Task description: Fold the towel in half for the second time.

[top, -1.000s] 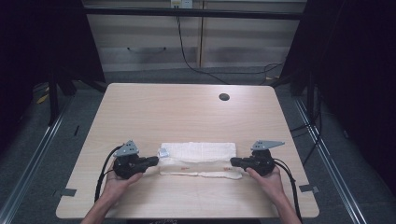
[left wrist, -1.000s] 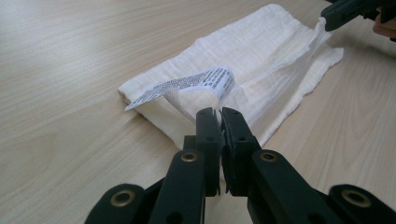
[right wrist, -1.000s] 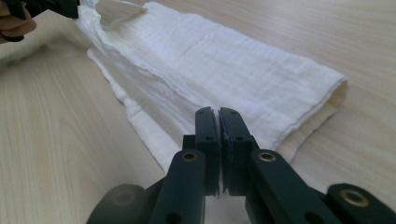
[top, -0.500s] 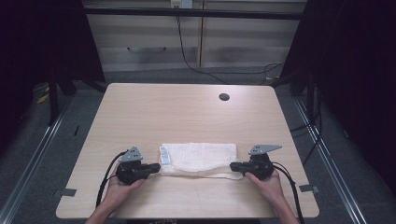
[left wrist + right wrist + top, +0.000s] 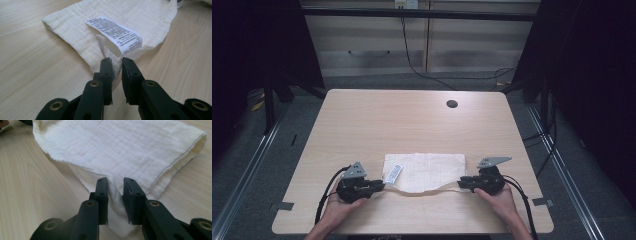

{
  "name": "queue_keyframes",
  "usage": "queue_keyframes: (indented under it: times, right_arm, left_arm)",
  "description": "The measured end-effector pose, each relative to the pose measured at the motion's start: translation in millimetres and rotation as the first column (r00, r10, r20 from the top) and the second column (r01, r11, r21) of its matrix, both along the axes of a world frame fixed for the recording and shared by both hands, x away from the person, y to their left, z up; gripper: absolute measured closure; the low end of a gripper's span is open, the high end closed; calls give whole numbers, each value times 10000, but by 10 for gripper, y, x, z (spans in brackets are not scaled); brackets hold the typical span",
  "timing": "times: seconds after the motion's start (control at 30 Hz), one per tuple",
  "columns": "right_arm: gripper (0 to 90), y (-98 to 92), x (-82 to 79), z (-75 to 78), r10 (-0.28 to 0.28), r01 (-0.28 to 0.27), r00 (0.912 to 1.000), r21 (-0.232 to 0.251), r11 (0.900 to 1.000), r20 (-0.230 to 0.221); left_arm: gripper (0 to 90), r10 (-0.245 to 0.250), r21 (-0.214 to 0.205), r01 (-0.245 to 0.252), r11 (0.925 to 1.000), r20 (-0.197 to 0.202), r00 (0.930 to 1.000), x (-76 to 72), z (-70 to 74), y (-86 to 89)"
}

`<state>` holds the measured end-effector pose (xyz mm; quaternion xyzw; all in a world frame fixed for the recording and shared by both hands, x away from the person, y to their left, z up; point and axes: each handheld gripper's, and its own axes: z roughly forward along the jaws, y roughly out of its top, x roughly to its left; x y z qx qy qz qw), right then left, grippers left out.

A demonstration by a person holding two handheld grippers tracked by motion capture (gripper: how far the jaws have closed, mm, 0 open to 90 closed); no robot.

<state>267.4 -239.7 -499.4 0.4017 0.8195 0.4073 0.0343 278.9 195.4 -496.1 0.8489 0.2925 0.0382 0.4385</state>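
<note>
A cream cloth (image 5: 424, 171) lies folded on the table's near half, with a printed white label (image 5: 392, 173) at its left end. My left gripper (image 5: 379, 186) is at the cloth's near left corner, jaws nearly together with the corner pinched between them (image 5: 113, 58), just below the label (image 5: 115, 33). My right gripper (image 5: 461, 183) holds the near right corner the same way; the cloth (image 5: 120, 147) draws into a tight fold between its jaws (image 5: 115, 191). The near edge stretches between the two grippers and bows toward me.
The light wooden table (image 5: 412, 125) has a round cable hole (image 5: 452, 104) at the back right. Both grippers sit close to the table's front edge, each with a hand behind it. Cables trail from them off the near side.
Both grippers have drawn back toward the front edge, pulling the cloth's near corners with them. The narrow folded strip along the near edge has opened out into a stretched flap.
</note>
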Motion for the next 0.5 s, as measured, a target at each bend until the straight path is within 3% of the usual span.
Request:
queue_keyframes:
  times: [0.27, 0.5]
  right_arm:
    - [641, -88, -68, 60, -176, 176, 9998, -5, 9998, 36]
    - [638, -214, -95, 147, -545, 539, 9981, 229, 9983, 289]
  left_arm:
    - [744, 312, -476, -312, 9984, -5, 9995, -71, 83, 179]
    - [737, 700, -992, -684, 9927, 130, 9975, 1, 173, 302]
